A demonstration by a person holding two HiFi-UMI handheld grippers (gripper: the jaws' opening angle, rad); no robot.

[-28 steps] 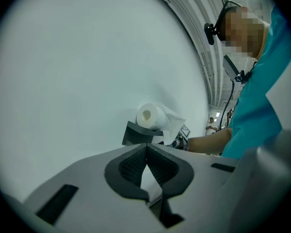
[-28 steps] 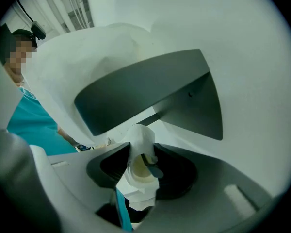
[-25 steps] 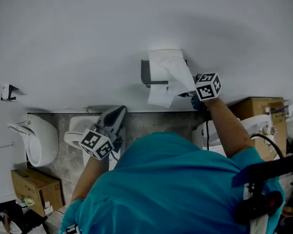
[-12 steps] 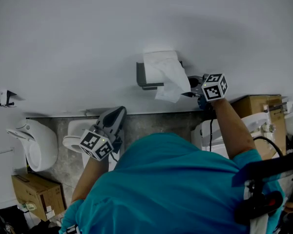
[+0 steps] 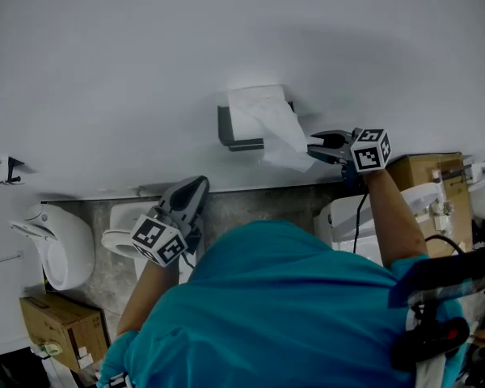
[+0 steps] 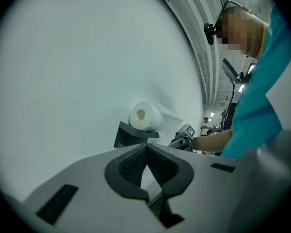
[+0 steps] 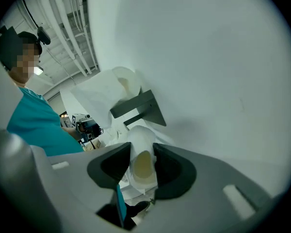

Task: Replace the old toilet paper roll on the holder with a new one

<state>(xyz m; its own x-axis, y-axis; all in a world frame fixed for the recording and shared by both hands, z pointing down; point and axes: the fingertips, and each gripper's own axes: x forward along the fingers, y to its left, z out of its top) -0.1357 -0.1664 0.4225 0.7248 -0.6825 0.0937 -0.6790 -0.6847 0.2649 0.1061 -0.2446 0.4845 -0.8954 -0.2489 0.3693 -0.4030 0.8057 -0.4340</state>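
A dark metal holder (image 5: 226, 130) is fixed to the white wall, and a full white roll (image 5: 255, 110) lies on top of it with a loose sheet (image 5: 287, 144) hanging down to the right. My right gripper (image 5: 317, 146) is just right of that sheet. In the right gripper view the right gripper (image 7: 142, 164) is shut on a thin, squashed paper roll (image 7: 141, 154) with a yellowish cardboard core, below the holder (image 7: 138, 108). My left gripper (image 5: 190, 194) is lower and to the left, away from the wall. Its jaws (image 6: 146, 154) are shut and empty, pointing towards the roll (image 6: 145, 116).
White toilet fixtures stand on the floor at the left (image 5: 52, 245), below the left gripper (image 5: 129, 225) and at the right (image 5: 347, 217). Cardboard boxes sit at the lower left (image 5: 52, 322) and the right (image 5: 424, 172). The person's teal shirt (image 5: 283, 314) fills the lower middle.
My right gripper has moved to the right, away from the holder, with the thin roll in its jaws. The hanging sheet now trails towards it. The left gripper has stayed put.
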